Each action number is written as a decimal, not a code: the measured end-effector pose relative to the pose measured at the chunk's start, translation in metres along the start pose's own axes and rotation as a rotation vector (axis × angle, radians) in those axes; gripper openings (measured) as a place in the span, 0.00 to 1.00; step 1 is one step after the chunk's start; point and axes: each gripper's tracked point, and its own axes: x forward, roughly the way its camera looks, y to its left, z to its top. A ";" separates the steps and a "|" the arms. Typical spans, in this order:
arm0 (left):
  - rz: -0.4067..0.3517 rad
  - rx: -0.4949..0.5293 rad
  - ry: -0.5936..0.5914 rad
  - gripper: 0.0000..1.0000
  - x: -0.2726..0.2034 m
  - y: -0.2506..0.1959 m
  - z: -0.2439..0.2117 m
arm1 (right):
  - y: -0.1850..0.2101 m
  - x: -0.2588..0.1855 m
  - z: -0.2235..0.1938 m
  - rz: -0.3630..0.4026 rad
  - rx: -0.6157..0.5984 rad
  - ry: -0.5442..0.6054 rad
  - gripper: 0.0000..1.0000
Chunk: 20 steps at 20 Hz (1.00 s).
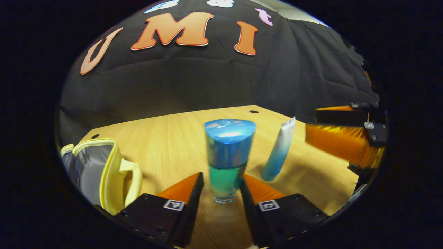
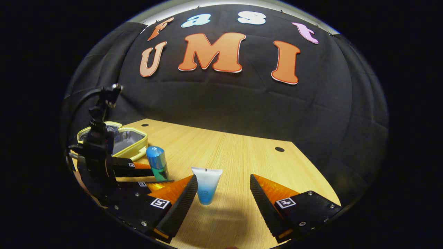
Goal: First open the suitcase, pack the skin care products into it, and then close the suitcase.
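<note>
Left gripper [image 1: 221, 193] pinching the blue-capped bottle [image 1: 227, 157] low on the table [image 2: 242, 152], right gripper [image 2: 223, 193] spread around the white tube [image 2: 206, 185], suitcase [image 2: 129, 140] open alongside — top-heavy bottle liable to tip, tube to topple if nudged.

The blue-capped bottle of green liquid [image 1: 226, 160] stands upright between the left claw's [image 1: 221, 193] fingers, blocking any pass straight ahead. The white-and-blue squeeze tube [image 2: 206, 185] stands near it in the right claw's [image 2: 223, 193] wide gap, beside the left finger. Behind both, the pale wooden surface [image 2: 242, 152] lies bare up to the open yellow-rimmed suitcase [image 2: 129, 140] at the far left corner.
</note>
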 end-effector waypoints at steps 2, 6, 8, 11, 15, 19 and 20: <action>-0.022 0.002 -0.008 0.48 -0.010 -0.003 0.004 | 0.005 0.008 -0.014 0.019 0.017 0.026 0.96; -0.012 -0.009 -0.027 0.45 -0.015 -0.001 0.009 | 0.018 0.028 -0.044 0.063 -0.006 0.088 0.96; 0.005 -0.011 -0.052 0.44 -0.021 0.002 0.018 | 0.022 0.035 -0.047 0.089 -0.008 0.098 0.96; 0.025 -0.018 -0.073 0.44 -0.031 0.008 0.032 | 0.036 0.043 -0.047 0.146 0.041 0.106 0.90; 0.070 -0.055 -0.082 0.44 -0.056 0.027 0.065 | 0.045 0.039 -0.035 0.185 0.067 0.131 0.53; 0.111 -0.061 -0.118 0.44 -0.091 0.053 0.114 | 0.057 0.018 0.014 0.215 0.072 0.108 0.52; 0.120 -0.065 -0.129 0.46 -0.100 0.060 0.126 | 0.059 0.011 0.029 0.217 0.076 0.095 0.52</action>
